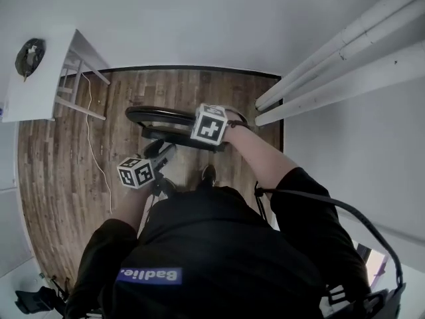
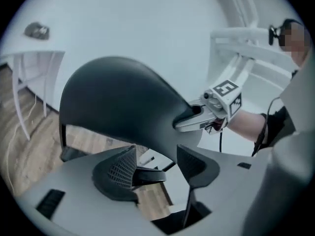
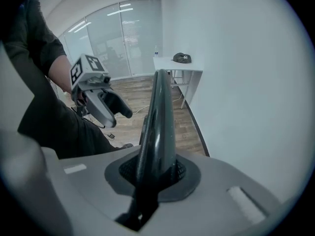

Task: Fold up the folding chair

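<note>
Overhead first: steady the folding chair (image 1: 166, 119), standing on the wood floor (image 1: 60, 178) just beyond the feet, with the right gripper (image 1: 211, 126) pinched onto its top rim. Bring the left gripper (image 1: 151, 163), nearer and to the left, to a second hold.

Next, the left gripper view: note fingers (image 2: 118, 173) apart, nothing between. Close only once seated on the chair.

Lastly, the right gripper view: check pads squeezing the thin rim squarely and avoid twisting.

No legible writing except white lettering on a blue patch (image 1: 150, 275) on the clothing, left unread.
</note>
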The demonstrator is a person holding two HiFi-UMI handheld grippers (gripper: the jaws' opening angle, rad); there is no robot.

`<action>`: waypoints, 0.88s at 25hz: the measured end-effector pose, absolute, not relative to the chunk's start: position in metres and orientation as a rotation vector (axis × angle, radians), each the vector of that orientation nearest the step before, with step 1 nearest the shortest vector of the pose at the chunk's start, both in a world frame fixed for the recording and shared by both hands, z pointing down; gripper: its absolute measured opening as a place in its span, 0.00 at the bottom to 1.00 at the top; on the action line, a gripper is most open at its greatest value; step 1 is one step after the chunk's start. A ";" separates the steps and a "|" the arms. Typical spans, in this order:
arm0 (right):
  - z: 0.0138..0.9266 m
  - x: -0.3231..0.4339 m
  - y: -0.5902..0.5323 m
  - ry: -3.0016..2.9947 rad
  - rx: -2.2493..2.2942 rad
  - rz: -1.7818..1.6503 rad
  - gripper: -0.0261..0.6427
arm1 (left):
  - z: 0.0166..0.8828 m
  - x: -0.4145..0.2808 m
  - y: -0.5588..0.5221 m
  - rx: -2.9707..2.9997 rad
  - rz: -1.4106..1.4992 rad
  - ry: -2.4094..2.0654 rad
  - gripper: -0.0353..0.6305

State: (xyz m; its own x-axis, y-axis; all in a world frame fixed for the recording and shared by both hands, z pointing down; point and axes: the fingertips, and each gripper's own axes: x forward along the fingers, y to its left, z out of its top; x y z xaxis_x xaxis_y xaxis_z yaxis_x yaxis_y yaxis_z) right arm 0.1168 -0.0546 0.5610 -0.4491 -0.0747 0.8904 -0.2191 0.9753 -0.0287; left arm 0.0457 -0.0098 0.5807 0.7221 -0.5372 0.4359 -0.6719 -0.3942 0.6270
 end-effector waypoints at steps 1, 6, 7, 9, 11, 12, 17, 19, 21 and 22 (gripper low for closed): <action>0.560 0.114 -0.055 -2.036 0.207 0.169 0.11 | 0.566 0.044 -0.012 2.166 0.258 -0.942 0.42; 0.558 0.112 -0.055 -2.039 0.199 0.169 0.11 | 0.497 0.041 -0.031 2.567 0.618 -1.139 0.42; 0.557 0.112 -0.054 -2.040 0.197 0.167 0.11 | 0.488 0.041 -0.037 2.639 0.716 -1.164 0.42; 0.557 0.111 -0.053 -2.040 0.189 0.163 0.11 | 0.475 0.044 -0.050 2.768 0.946 -1.163 0.42; 0.557 0.111 -0.051 -2.039 0.184 0.158 0.11 | 0.467 0.049 -0.063 2.874 1.188 -1.109 0.42; 0.557 0.111 -0.051 -2.040 0.184 0.157 0.11 | 0.467 0.052 -0.070 2.914 1.303 -1.064 0.42; 0.557 0.109 -0.051 -2.033 0.186 0.149 0.11 | 0.498 0.053 -0.091 2.977 1.806 -0.625 0.42; 0.557 0.108 -0.053 -2.033 0.188 0.158 0.11 | 0.507 0.056 -0.094 2.978 1.833 -0.425 0.42; 0.557 0.109 -0.056 -2.033 0.188 0.167 0.11 | 0.520 0.056 -0.097 2.939 1.882 -0.234 0.42; 0.557 0.109 -0.058 -2.032 0.188 0.169 0.11 | 0.529 0.053 -0.097 2.912 1.942 -0.136 0.42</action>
State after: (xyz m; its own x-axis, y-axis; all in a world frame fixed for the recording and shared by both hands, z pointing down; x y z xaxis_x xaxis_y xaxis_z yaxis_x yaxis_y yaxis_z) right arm 0.1090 -0.0584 0.5569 -0.4468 -0.0596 0.8926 -0.2063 0.9777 -0.0380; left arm 0.0528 -0.0970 0.5289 0.4021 -0.2583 0.8784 0.1333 -0.9327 -0.3352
